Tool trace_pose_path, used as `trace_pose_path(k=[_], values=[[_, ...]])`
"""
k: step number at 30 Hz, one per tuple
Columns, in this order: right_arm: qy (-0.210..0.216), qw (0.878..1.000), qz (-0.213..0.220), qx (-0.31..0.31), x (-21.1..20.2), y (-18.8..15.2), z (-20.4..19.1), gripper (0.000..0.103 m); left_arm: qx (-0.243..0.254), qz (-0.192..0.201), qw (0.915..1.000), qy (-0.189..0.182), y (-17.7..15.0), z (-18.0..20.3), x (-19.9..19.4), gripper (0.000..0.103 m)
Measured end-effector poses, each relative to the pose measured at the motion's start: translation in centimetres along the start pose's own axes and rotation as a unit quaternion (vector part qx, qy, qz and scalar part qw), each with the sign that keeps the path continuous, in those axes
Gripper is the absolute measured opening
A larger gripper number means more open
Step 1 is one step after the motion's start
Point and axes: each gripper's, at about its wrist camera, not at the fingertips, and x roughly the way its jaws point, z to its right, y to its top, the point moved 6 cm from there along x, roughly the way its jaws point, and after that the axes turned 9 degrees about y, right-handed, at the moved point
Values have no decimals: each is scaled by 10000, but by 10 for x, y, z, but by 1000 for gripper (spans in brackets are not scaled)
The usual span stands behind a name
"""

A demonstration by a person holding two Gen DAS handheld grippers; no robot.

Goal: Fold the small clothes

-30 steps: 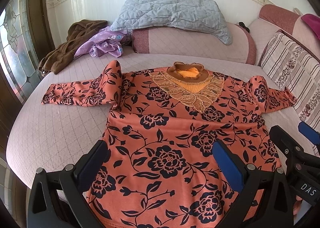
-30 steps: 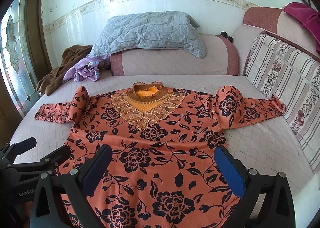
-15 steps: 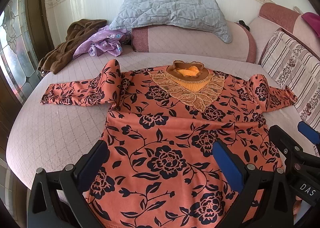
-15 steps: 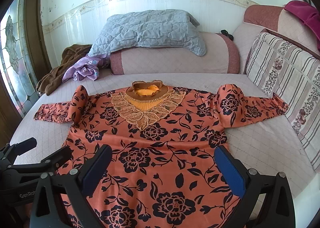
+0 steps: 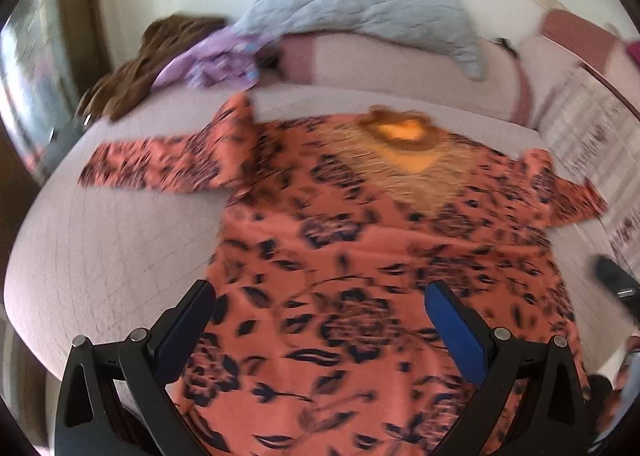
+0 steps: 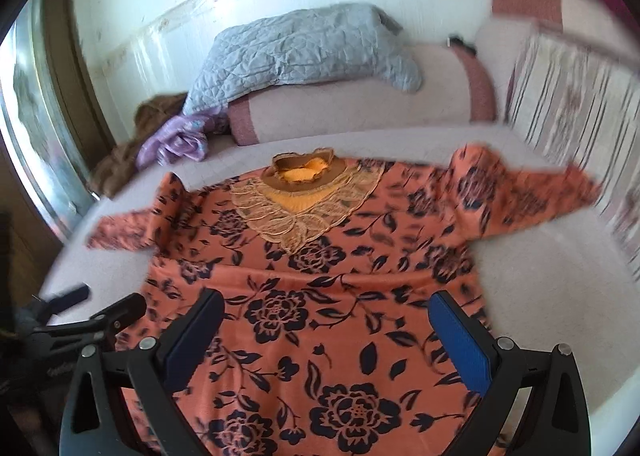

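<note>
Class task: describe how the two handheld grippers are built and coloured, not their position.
Both the left gripper and right gripper have black angular frames with cut-out openings and silver pivot bolts. Each carries two flat blue pads on its fingers. No cables show.

One top (image 6: 320, 296): orange-red fabric printed with dark blue-black flowers and leaves. Spread flat, front side up, on the bed (image 6: 540, 288); hem nearest the cameras, neck farthest. Collar brown and ruffled, with a beige lace yoke below. Both sleeves (image 5: 160, 167) extend sideways, each bunched and raised at the shoulder. A shallow crease crosses the chest. Garment unfolded.
</note>
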Motion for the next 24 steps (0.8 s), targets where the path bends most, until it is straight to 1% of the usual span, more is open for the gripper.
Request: trace_pose_path(k=[2, 3, 6, 7, 8, 10, 11, 12, 13, 14, 15, 16, 18, 19, 20, 22, 24], values=[[323, 9983, 6, 488, -4, 2, 31, 103, -280, -178, 9993, 198, 0, -28, 21, 103], [404, 9960, 106, 792, -7, 4, 57, 103, -463, -293, 9978, 386, 0, -49, 36, 103], [300, 9865, 426, 1553, -14, 13, 132, 103, -835, -500, 9916, 856, -1, -99, 66, 103], [231, 9785, 571, 1966, -16, 16, 167, 103, -908, -537, 9899, 952, -2, -109, 73, 103], [256, 9684, 709, 2378, -17, 19, 199, 103, -994, -580, 9876, 1066, -3, -121, 81, 103], [288, 9436, 961, 3155, -16, 24, 260, 100, -1193, -606, 9827, 1283, -4, -145, 93, 103], [202, 9307, 1046, 3501, -14, 27, 291, 95, -1256, -597, 9813, 1331, -3, -151, 98, 103], [135, 9196, 1112, 3767, -10, 29, 317, 88, -1319, -591, 9796, 1396, -3, -158, 102, 103], [90, 9088, 1165, 4006, -5, 33, 342, 84, -1379, -581, 9781, 1444, -3, -164, 106, 103], [25, 9003, 1201, 4183, -1, 38, 363, 74, -1417, -564, 9773, 1472, -3, -169, 110, 103], [-79, 8942, 1231, 4304, 4, 44, 383, 68, -1438, -553, 9765, 1505, -4, -172, 115, 103], [-251, 8883, 1253, 4411, 9, 51, 403, 68, -1436, -569, 9763, 1519, -6, -173, 119, 103], [-468, 8810, 1231, 4545, 23, 62, 434, 68, -1432, -718, 9749, 1550, -13, -175, 132, 103], [-556, 8773, 1159, 4625, 31, 66, 447, 68, -1431, -633, 9757, 1536, -15, -176, 133, 103], [-617, 8744, 1127, 4679, 35, 68, 455, 68, -1450, -450, 9757, 1578, -16, -176, 132, 103], [-738, 8729, 1215, 4668, 42, 79, 469, 69, -1398, -372, 9754, 1663, -17, -174, 131, 103], [-860, 8772, 1180, 4574, 48, 91, 475, 68, -1407, -320, 9751, 1683, -17, -175, 131, 103]])
